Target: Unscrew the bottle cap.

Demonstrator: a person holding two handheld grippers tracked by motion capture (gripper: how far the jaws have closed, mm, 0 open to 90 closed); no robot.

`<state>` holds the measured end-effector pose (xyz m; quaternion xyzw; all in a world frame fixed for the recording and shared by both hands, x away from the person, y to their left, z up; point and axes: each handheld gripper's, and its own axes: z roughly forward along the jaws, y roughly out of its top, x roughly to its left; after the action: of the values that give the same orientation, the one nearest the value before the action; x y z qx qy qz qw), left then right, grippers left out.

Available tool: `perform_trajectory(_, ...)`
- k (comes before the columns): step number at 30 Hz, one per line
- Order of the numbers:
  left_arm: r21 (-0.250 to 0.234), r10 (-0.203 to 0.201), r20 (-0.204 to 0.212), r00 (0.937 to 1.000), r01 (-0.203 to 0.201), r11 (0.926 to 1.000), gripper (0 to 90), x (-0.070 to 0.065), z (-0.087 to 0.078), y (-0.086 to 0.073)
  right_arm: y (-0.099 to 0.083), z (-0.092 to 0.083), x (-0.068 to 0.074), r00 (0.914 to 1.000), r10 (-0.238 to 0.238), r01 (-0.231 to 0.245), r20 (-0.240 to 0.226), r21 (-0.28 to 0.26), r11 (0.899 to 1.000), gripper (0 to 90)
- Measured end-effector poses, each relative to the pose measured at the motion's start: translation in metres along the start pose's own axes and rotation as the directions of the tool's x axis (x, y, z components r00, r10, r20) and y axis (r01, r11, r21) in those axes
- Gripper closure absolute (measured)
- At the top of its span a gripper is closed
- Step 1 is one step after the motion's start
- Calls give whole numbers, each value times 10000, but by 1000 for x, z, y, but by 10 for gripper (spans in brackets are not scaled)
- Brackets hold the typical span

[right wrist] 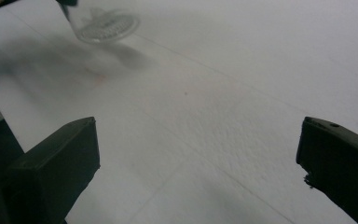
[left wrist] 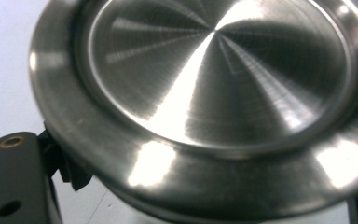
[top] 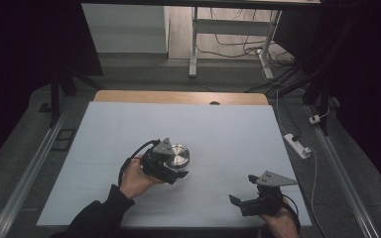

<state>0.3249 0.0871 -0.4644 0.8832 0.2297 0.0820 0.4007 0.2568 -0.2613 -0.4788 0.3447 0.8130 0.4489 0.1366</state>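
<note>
A round steel container point(top: 179, 154) with a shiny brushed top point(left wrist: 214, 79) stands on the white sheet point(top: 228, 134), left of the middle. My left gripper point(top: 177, 167) reaches in from its near-left side and is shut on its rim; one black finger point(left wrist: 14, 182) shows under the rim at the lower left. My right gripper point(top: 243, 188) hovers near the front right edge, open, with nothing between its fingers point(right wrist: 56, 158). In the right gripper view the container point(right wrist: 105, 25) is far off at the top left.
The sheet covers a wooden table whose far edge point(top: 178, 96) is bare. A power strip point(top: 297, 145) and cables lie on the floor to the right. Desk legs point(top: 194, 44) stand behind the table. Metal rails point(top: 30, 168) run along both sides.
</note>
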Motion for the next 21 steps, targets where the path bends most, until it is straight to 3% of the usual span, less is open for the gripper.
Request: perform_trajectory(21, -176, 47, 116, 9999, -45, 9998, 152, 0, -4, -3, 32, 18, 14, 9915, -722, 695, -1086, -288, 9972, 0)
